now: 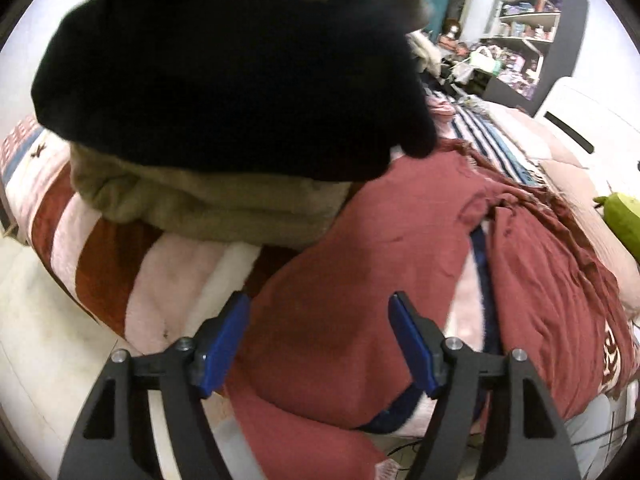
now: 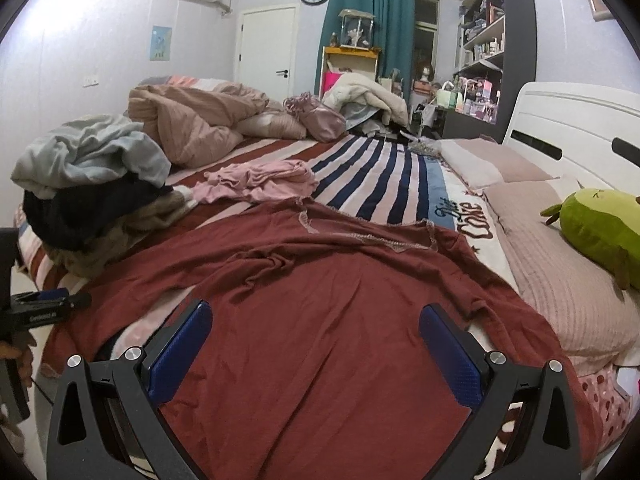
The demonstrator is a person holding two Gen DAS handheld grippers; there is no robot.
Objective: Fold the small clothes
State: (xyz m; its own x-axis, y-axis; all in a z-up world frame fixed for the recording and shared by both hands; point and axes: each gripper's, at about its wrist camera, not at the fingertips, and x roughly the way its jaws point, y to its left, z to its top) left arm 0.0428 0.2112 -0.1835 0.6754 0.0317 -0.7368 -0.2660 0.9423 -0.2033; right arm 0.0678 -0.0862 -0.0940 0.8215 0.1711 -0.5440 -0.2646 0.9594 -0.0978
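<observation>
A dark red shirt (image 2: 320, 272) lies spread flat on the striped bed, its neckline towards the far side. My right gripper (image 2: 316, 312) hovers open over the shirt's near hem, nothing between its blue pads. My left gripper (image 1: 318, 304) is open above the shirt's (image 1: 360, 240) left sleeve at the bed's edge; the cloth lies under the jaws and the pads do not press on it. Just beyond it rises a pile of clothes, with a black garment (image 1: 224, 80) on a beige one (image 1: 208, 204). The left gripper's body (image 2: 48, 310) shows at the left edge of the right wrist view.
A crumpled pink garment (image 2: 260, 180) lies beyond the shirt. Pillows (image 2: 560, 280), a green plush toy (image 2: 600, 236) and a white headboard (image 2: 580, 128) line the right side. A bunched duvet (image 2: 192, 120) sits at the back. Pale floor (image 1: 40, 320) lies left of the bed.
</observation>
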